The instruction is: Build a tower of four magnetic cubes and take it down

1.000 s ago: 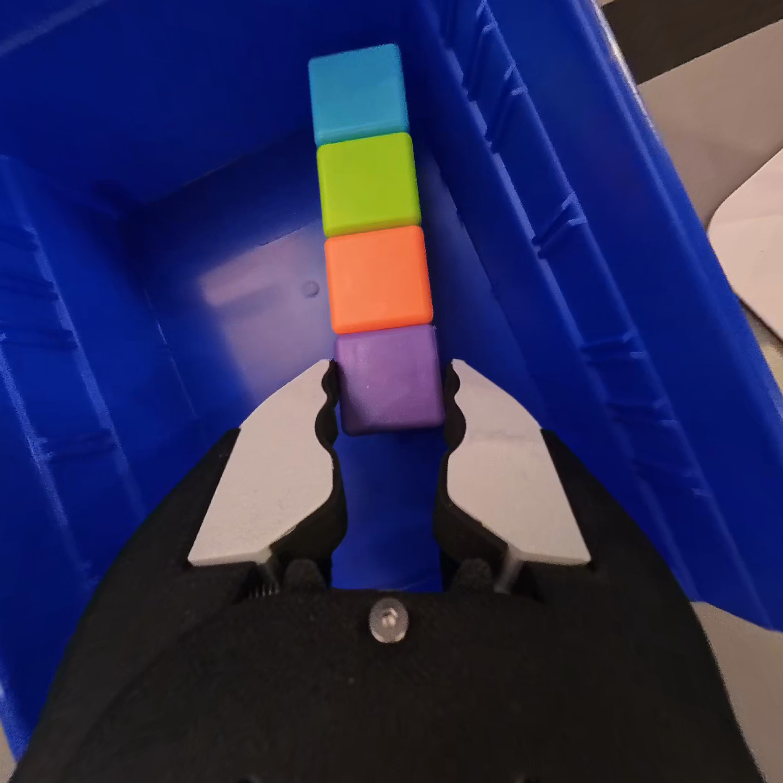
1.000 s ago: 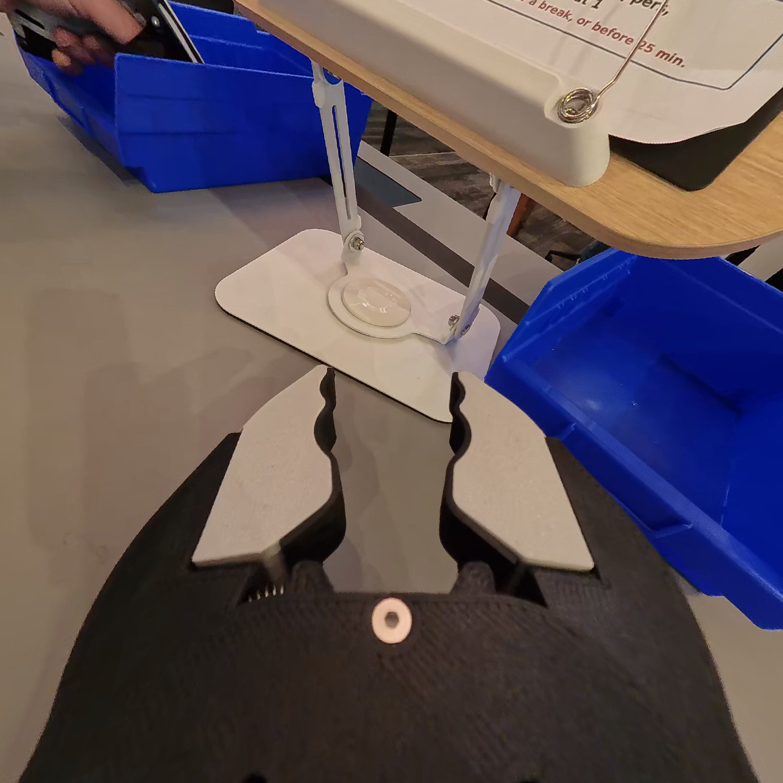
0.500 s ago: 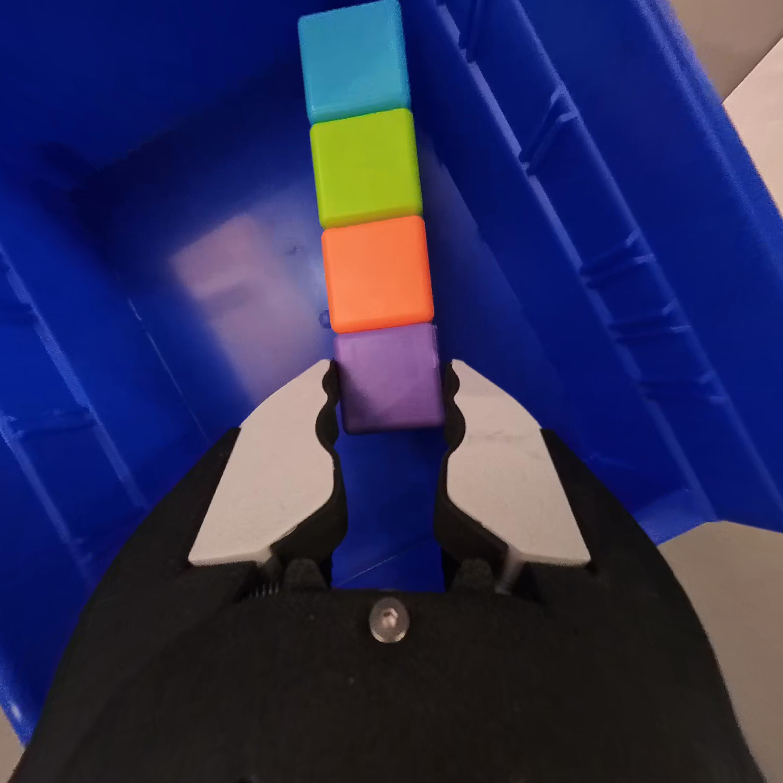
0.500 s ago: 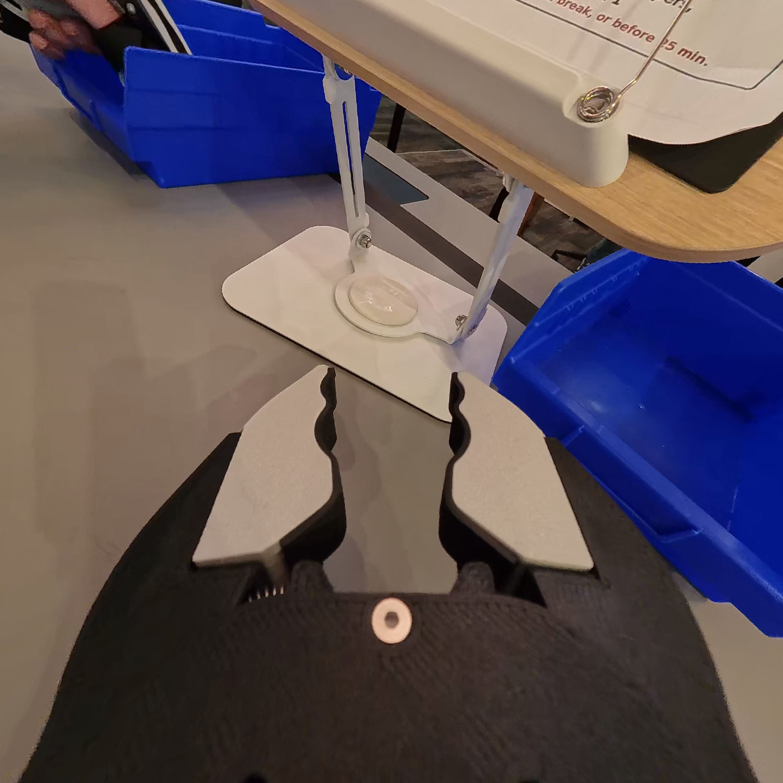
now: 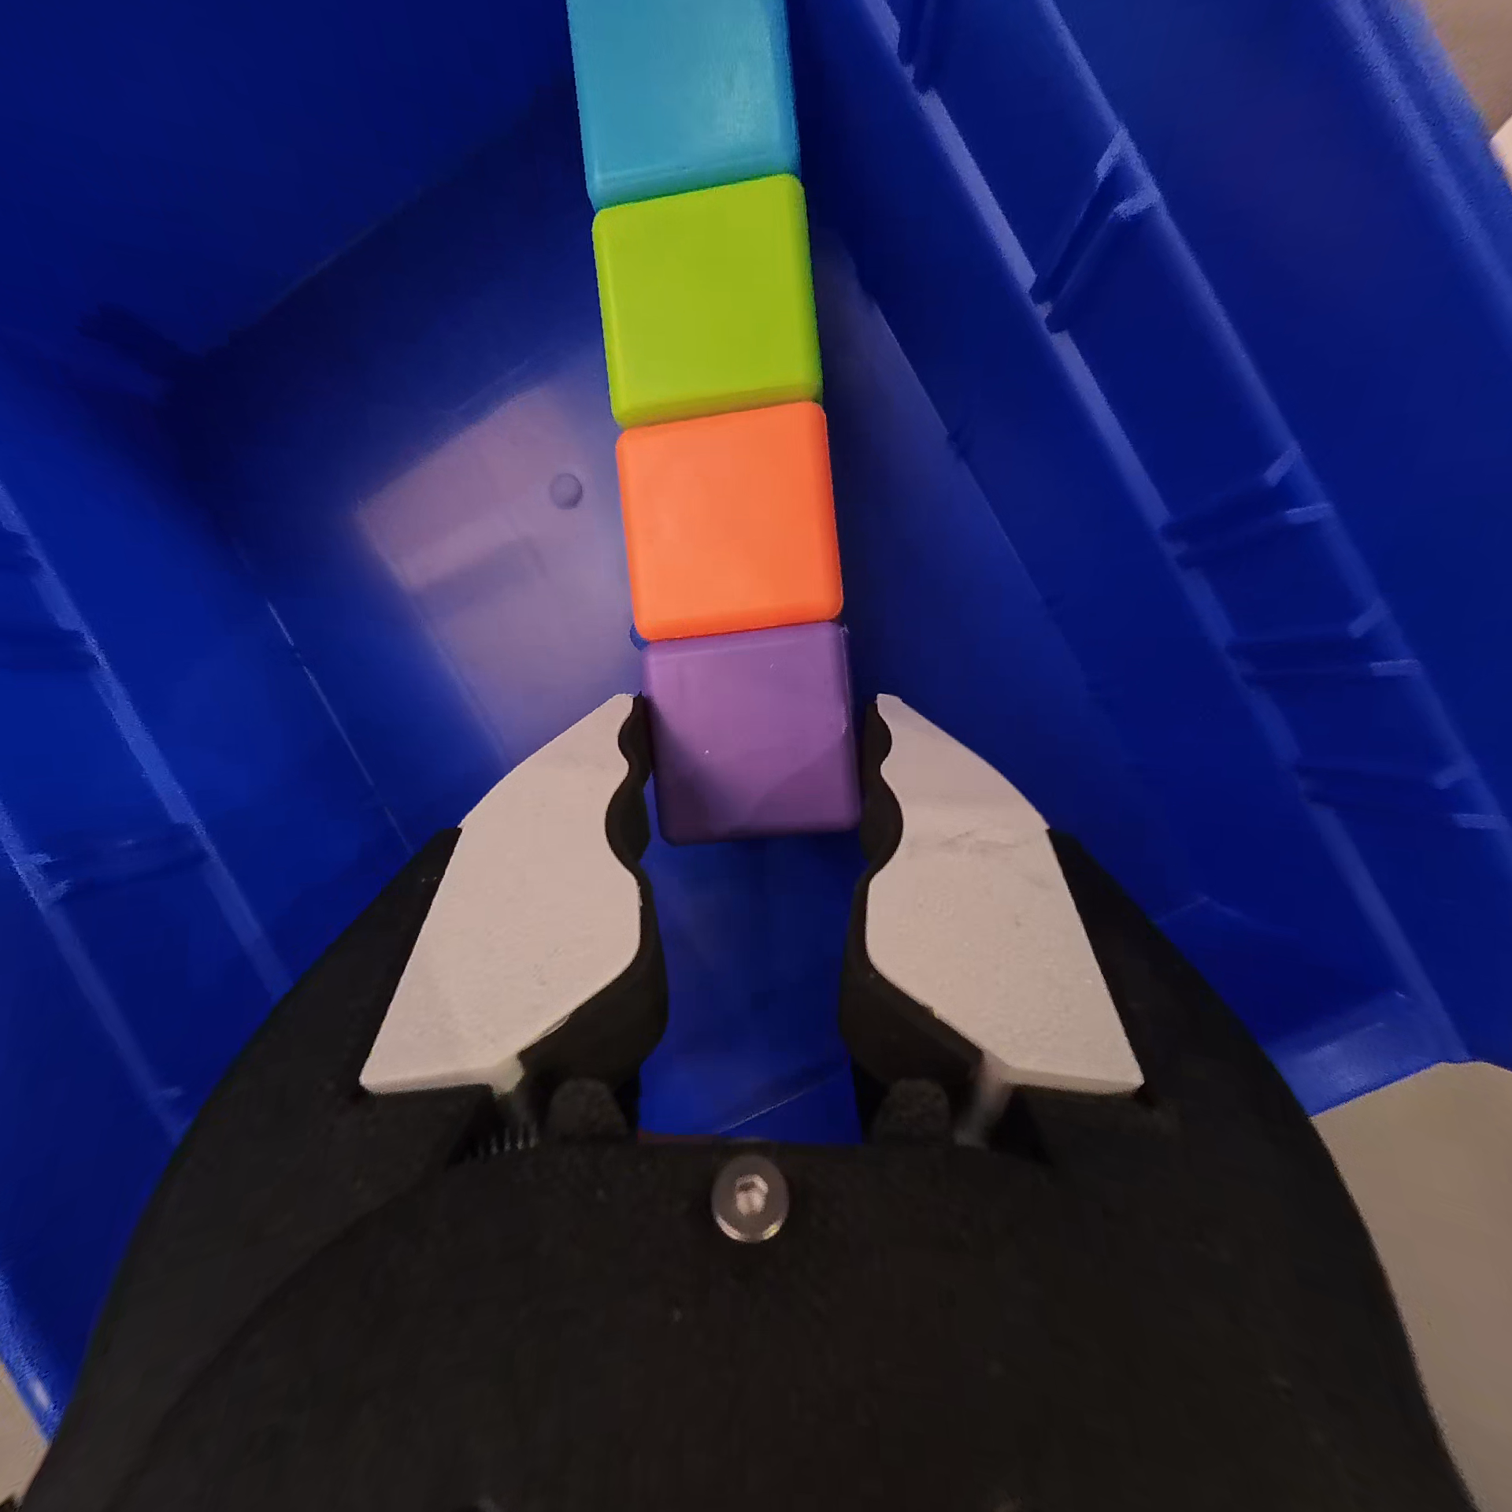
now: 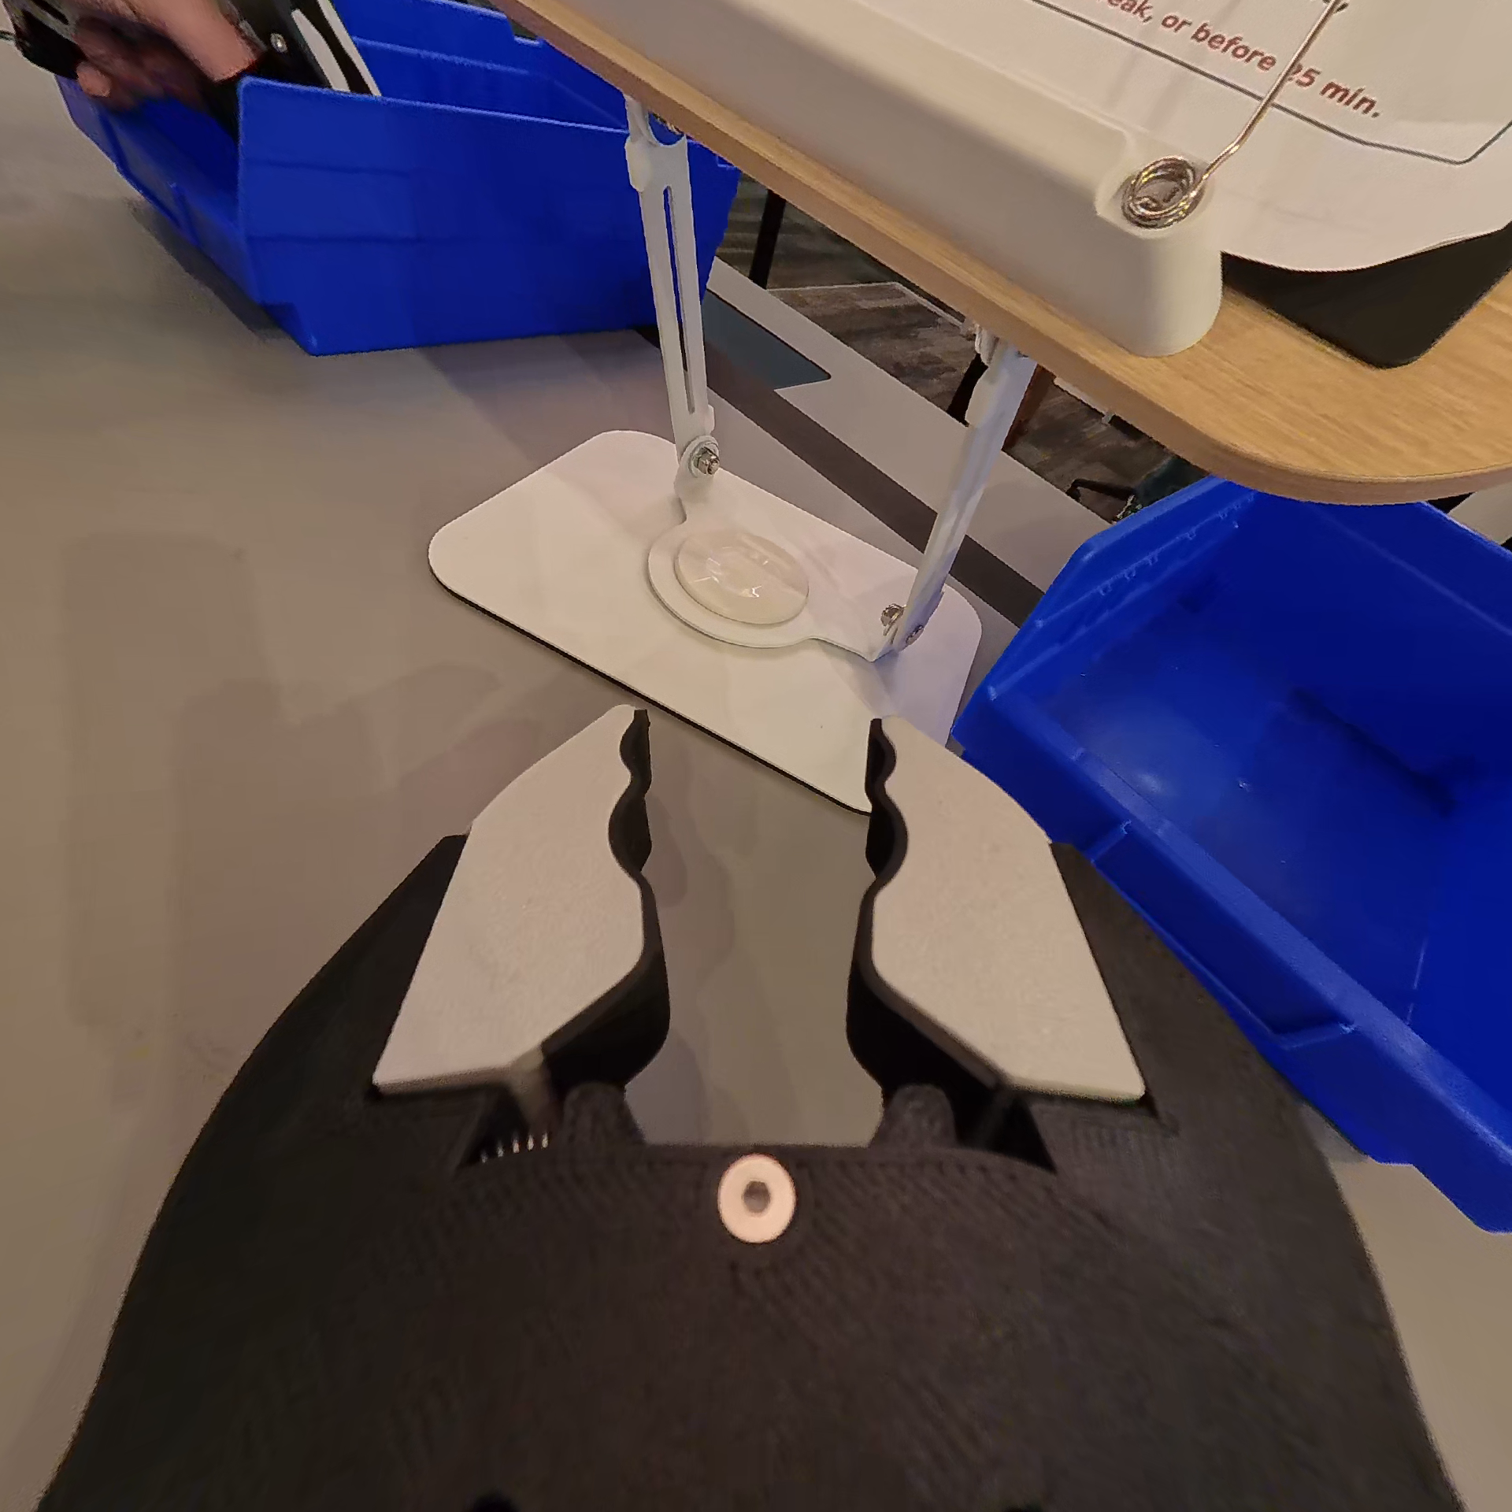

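Purple cube [image 5: 753, 740], pinched by the left hand-held gripper [image 5: 753, 765], carries orange, green and cyan cubes inside the blue bin [image 5: 1145, 491]; lower gently, while the right hand-held gripper [image 6: 757, 781] gapes empty.

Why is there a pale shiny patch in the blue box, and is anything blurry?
Left wrist view: the pale patch is light glaring off the blue box floor; the cubes look sharp, the box wall at right slightly smeared. Right wrist view: the far hand is blurred, and soft shadows lie on the grey table.
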`<state>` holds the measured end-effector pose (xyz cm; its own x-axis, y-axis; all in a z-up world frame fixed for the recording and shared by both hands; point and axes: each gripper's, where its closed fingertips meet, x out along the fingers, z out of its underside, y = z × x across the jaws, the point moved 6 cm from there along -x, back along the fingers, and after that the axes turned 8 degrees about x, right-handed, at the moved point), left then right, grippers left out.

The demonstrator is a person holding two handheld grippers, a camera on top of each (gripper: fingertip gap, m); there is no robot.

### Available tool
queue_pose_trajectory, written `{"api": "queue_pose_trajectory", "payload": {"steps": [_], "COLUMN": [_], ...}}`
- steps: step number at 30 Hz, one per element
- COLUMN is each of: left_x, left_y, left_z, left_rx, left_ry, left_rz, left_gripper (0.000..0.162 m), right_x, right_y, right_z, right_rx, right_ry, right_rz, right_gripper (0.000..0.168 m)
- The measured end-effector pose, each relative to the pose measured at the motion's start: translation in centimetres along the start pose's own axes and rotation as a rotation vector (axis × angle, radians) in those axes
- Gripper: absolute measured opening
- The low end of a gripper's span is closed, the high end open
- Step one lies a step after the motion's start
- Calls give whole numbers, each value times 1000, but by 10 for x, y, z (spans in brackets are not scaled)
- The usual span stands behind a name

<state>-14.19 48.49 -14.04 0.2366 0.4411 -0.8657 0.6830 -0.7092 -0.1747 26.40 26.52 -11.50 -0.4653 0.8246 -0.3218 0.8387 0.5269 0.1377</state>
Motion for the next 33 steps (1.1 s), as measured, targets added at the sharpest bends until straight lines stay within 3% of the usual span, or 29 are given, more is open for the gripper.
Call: {"api": "queue_pose_trajectory", "payload": {"steps": [16,33], "left_x": [-13,-25], "left_y": [13,10], "left_z": [16,8], "left_rx": [-36,-35], "left_ry": [10,89], "left_rz": [42,-29], "left_gripper": [49,49], "right_x": [1,0], "right_y": [-4,-5], "right_z": [0,0], "right_rx": [-9,-15], "right_ry": [-3,-6], "right_rz": [-11,-18], "right_gripper": [50,50]}}
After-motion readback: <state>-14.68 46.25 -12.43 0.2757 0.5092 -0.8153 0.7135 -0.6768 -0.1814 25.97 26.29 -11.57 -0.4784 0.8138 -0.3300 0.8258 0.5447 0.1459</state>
